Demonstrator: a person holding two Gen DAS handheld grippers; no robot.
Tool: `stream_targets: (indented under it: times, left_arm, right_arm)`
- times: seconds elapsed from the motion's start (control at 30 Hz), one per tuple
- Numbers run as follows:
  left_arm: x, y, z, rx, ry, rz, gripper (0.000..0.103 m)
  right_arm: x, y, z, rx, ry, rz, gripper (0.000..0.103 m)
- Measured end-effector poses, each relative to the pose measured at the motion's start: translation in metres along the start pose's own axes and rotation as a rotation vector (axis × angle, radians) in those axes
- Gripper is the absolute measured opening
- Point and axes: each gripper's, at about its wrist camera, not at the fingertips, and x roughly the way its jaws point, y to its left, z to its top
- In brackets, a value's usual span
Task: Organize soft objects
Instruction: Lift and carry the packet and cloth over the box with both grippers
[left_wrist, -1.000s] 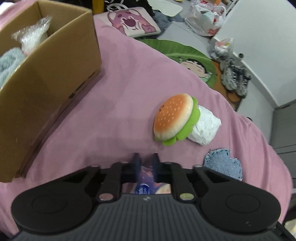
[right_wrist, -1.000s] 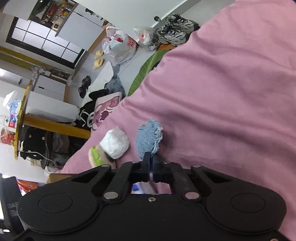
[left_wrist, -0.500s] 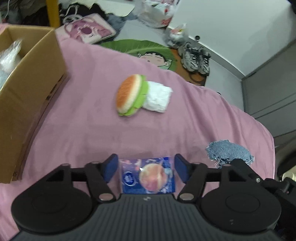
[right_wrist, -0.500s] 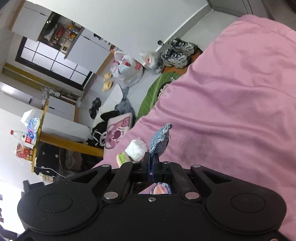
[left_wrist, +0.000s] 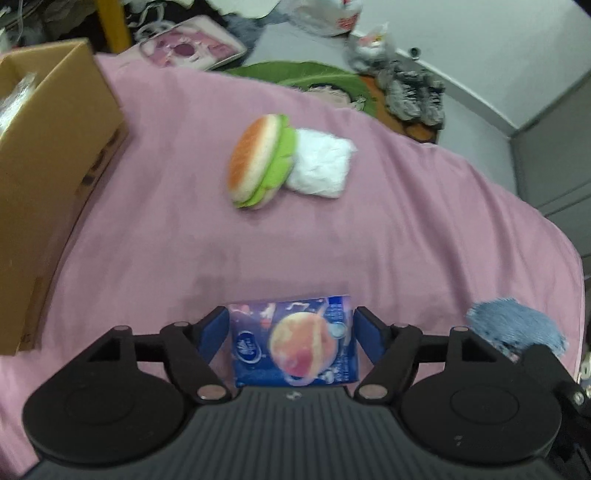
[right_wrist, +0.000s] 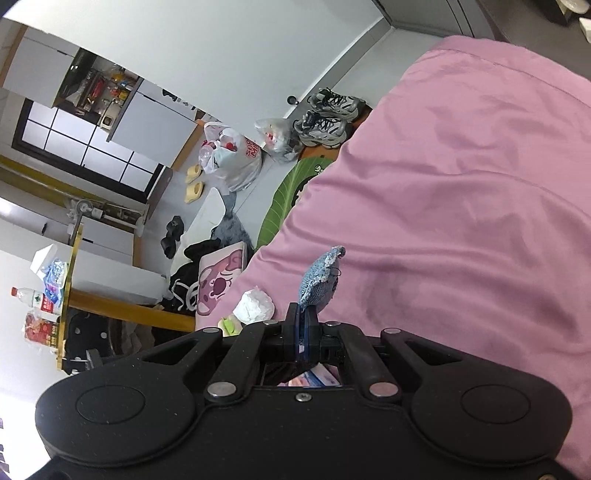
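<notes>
Both grippers sit low over a pink bedspread (left_wrist: 388, 229). Nearest the left wrist camera, the left gripper (left_wrist: 291, 328) has its blue-padded fingers (left_wrist: 213, 329) spread wide, with a blue tissue packet (left_wrist: 293, 345) printed with a planet lying between them on the cloth; whether the pads touch its edges cannot be told, since a narrow strip of pink shows on each side. Just to its right, at the edge of that view, the right gripper (right_wrist: 302, 325) has its fingers pressed together on the lower edge of a small denim pouch (right_wrist: 320, 278), which stands up from the pinch with its frayed rim pointing away from the camera. The same pouch appears as a blurred blue shape in the left view (left_wrist: 515, 332), clear of the tissue packet.

Farther across the bedspread, near its middle, a plush hamburger (left_wrist: 262, 160) rests tilted on its edge, bun toward the left and green lettuce layer toward the right. A white crinkled packet (left_wrist: 320, 168) lies touching its right side. At the left edge of the bed stands an open cardboard box (left_wrist: 55, 177), with a bit of clear plastic visible inside its top.

Beyond the bed, on the floor, are a green leaf-shaped mat (left_wrist: 306, 75), a pink cartoon cushion (left_wrist: 192, 48), a pair of sneakers (right_wrist: 328, 118) by the wall and white plastic bags (right_wrist: 232, 158).
</notes>
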Motion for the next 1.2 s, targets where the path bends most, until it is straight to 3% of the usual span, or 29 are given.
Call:
stream_targets:
  times: [0.2, 1.2]
  left_arm:
    - [-0.005, 0.012, -0.003, -0.009, 0.001, 0.013, 0.069]
    - [-0.144, 0.090, -0.011, 0.096, -0.221, -0.102, 0.069]
  right_arm:
    - [-0.002, 0.003, -0.003, -0.022, 0.009, 0.007, 0.002]
    - [-0.071, 0.074, -0.044, -0.290, -0.094, 0.074, 0.002]
